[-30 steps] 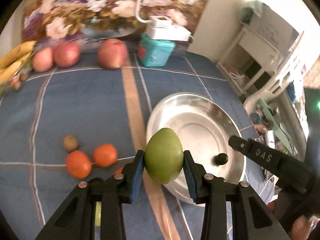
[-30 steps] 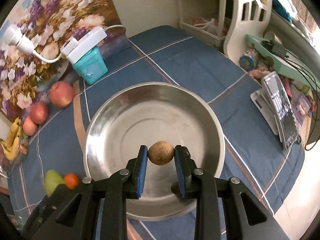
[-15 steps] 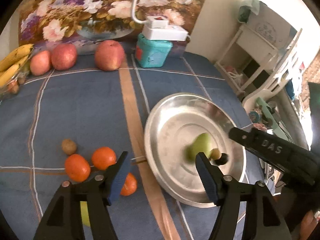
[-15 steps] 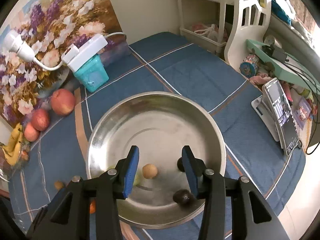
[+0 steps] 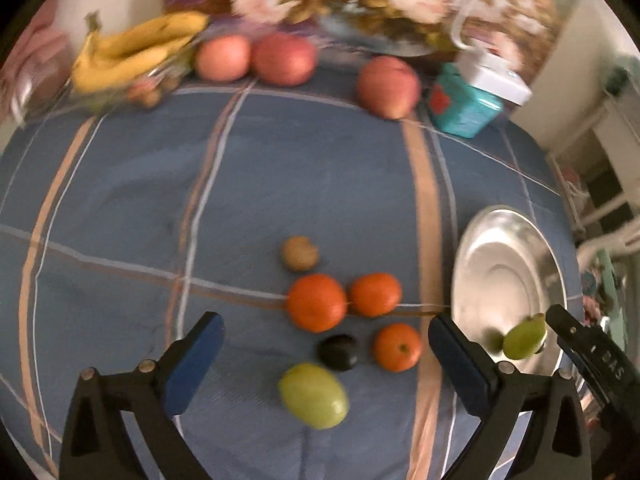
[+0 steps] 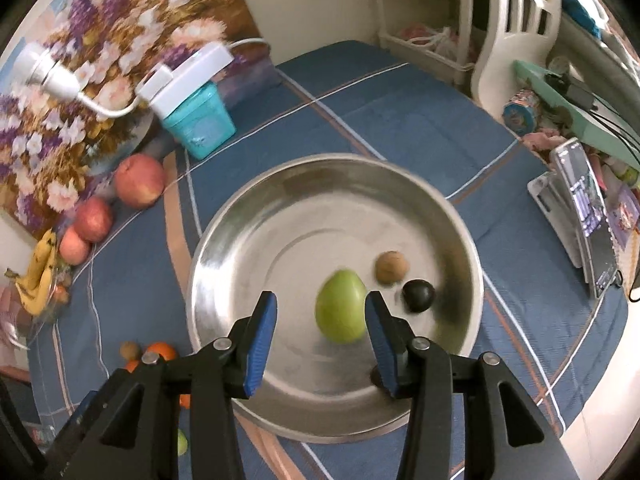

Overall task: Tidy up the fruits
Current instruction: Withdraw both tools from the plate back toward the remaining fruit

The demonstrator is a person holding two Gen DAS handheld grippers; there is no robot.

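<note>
A steel bowl (image 6: 280, 216) holds a green mango (image 6: 341, 306), a small brown fruit (image 6: 391, 267) and a dark plum (image 6: 418, 295). My right gripper (image 6: 320, 334) is open and empty just above the bowl's near side, its jaws either side of the mango. My left gripper (image 5: 326, 364) is open and empty over loose fruit on the blue cloth: three oranges (image 5: 317, 307), a brown fruit (image 5: 300, 254), a dark plum (image 5: 338, 352) and a second green mango (image 5: 313, 395). The bowl shows at the right in the left wrist view (image 5: 508, 264).
Three apples (image 5: 387, 86) and bananas (image 5: 132, 50) lie along the back by a floral picture (image 6: 80, 60). A teal box (image 5: 464, 110) with a white power strip stands there. Shelves and a phone stand (image 6: 580, 208) are right of the table.
Both grippers opened and dropped their fruit, the mango and the brown fruit, into the bowl. The left gripper then swung left over the loose fruit; the right one stayed above the bowl.
</note>
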